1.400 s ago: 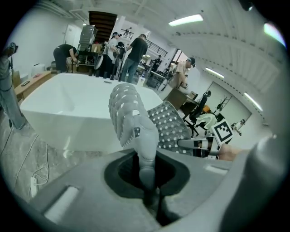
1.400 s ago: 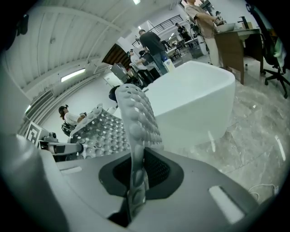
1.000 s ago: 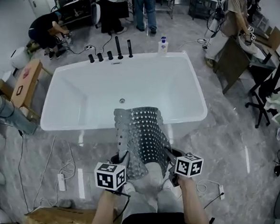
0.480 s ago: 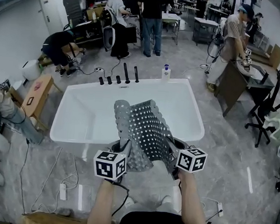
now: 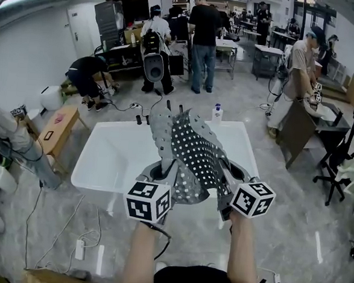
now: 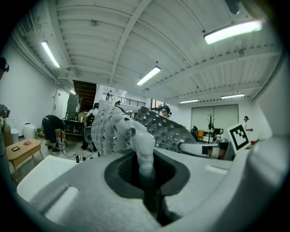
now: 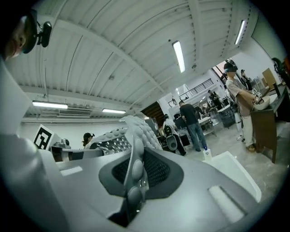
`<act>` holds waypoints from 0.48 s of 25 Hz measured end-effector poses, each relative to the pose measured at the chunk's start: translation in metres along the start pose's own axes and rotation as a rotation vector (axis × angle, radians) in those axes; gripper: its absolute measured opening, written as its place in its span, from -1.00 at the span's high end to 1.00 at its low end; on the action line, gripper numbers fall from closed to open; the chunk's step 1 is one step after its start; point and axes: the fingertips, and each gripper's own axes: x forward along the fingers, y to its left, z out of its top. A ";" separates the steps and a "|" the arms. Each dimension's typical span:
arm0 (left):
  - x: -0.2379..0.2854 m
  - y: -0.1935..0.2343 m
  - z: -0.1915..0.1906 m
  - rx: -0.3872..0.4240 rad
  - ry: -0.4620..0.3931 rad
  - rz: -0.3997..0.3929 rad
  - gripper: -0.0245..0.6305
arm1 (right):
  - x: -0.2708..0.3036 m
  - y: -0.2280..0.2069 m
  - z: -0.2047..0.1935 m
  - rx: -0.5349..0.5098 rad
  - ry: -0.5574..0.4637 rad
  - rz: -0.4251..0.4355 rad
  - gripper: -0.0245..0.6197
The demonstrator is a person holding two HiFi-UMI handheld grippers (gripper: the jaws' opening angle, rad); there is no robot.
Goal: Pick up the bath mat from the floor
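Bath mat long axis tilts up, forward.

Grey bath mat dotted with rows of holes, white bathtub, grey marbled floor

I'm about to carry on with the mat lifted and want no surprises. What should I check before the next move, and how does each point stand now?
1. Left hand-held gripper shut on the mat edge: ok.
2. Right hand-held gripper shut on the opposite edge: ok.
3. Mat off the floor: ok, it is held up in front of the tub.
4. Mat spread flat: not ok, its left side curls over.
5. Floor at the feet free of cables: cannot tell, the body and arms hide it.
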 end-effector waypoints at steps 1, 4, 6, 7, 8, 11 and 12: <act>-0.001 -0.001 0.009 -0.004 -0.028 0.004 0.86 | 0.000 0.003 0.008 -0.007 -0.020 0.006 0.86; -0.006 -0.002 0.025 -0.012 -0.088 0.016 0.86 | -0.002 0.012 0.028 -0.022 -0.073 0.022 0.86; -0.010 -0.002 0.031 -0.023 -0.111 0.022 0.86 | -0.006 0.016 0.035 -0.028 -0.092 0.029 0.86; -0.010 -0.003 0.032 -0.028 -0.117 0.023 0.86 | -0.007 0.016 0.036 -0.032 -0.093 0.030 0.86; -0.010 -0.004 0.031 -0.034 -0.118 0.024 0.86 | -0.008 0.015 0.037 -0.038 -0.086 0.027 0.86; -0.006 -0.008 0.024 -0.054 -0.109 0.014 0.86 | -0.011 0.012 0.033 -0.063 -0.057 0.011 0.86; -0.005 -0.008 0.023 -0.059 -0.108 0.010 0.86 | -0.011 0.012 0.031 -0.070 -0.053 0.010 0.86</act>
